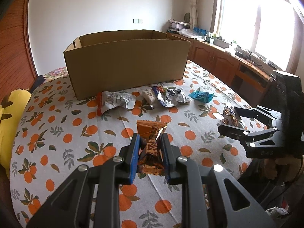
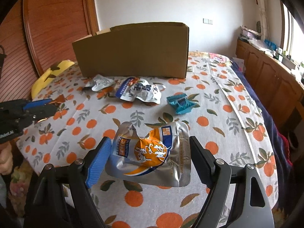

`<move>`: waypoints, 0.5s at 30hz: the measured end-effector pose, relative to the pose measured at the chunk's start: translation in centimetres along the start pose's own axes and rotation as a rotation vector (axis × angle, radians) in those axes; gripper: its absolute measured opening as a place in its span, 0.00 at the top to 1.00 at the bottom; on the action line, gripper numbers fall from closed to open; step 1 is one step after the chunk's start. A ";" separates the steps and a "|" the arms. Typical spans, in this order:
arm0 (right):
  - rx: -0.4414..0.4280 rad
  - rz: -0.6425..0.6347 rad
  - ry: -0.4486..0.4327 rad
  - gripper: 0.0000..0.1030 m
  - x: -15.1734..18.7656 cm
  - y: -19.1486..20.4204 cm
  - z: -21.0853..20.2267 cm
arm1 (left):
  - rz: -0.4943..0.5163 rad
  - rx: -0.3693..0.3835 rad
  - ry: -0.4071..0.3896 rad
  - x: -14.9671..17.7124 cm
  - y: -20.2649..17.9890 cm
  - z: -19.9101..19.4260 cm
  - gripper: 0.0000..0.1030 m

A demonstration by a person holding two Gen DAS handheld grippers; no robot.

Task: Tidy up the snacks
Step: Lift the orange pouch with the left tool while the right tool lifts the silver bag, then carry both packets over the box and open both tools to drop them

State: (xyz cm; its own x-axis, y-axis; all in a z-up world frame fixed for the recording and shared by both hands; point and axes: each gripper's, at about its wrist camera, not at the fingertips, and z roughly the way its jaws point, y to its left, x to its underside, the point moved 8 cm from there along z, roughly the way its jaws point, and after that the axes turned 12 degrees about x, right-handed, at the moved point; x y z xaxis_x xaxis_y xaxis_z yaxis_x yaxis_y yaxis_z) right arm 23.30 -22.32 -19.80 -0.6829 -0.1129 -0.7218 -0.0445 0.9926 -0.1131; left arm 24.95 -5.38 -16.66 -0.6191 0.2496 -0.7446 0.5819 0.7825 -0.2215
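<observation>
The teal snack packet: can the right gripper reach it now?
Probably not directly: the right gripper already has the silver and orange pouch between its jaws. The teal snack packet lies unobstructed beyond it on the tablecloth.

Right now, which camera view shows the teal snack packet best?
The right wrist view shows the teal snack packet best: it lies unobstructed on the orange-print tablecloth, with its crimped edges visible. In the left wrist view the same packet is smaller and farther off, right of the white and blue pouch.
</observation>
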 end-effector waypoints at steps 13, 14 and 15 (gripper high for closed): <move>-0.027 0.003 -0.044 0.19 -1.4 0.3 -1.0 | 0.001 -0.001 -0.027 -1.7 0.2 0.2 0.81; -0.031 -0.002 -0.054 0.19 -1.9 0.3 -1.2 | 0.003 -0.002 -0.035 -2.1 0.2 0.0 0.81; -0.033 -0.008 -0.065 0.19 -2.5 0.3 -1.5 | 0.007 -0.004 -0.043 -2.7 0.3 -0.1 0.81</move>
State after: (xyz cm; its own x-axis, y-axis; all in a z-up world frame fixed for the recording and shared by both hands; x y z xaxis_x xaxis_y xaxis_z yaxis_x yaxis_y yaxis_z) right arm 23.88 -21.66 -17.01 -0.6335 -0.1223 -0.7640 -0.0744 0.9925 -0.0972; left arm 26.72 -5.71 -14.66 -0.5917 0.2300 -0.7727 0.5836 0.7834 -0.2138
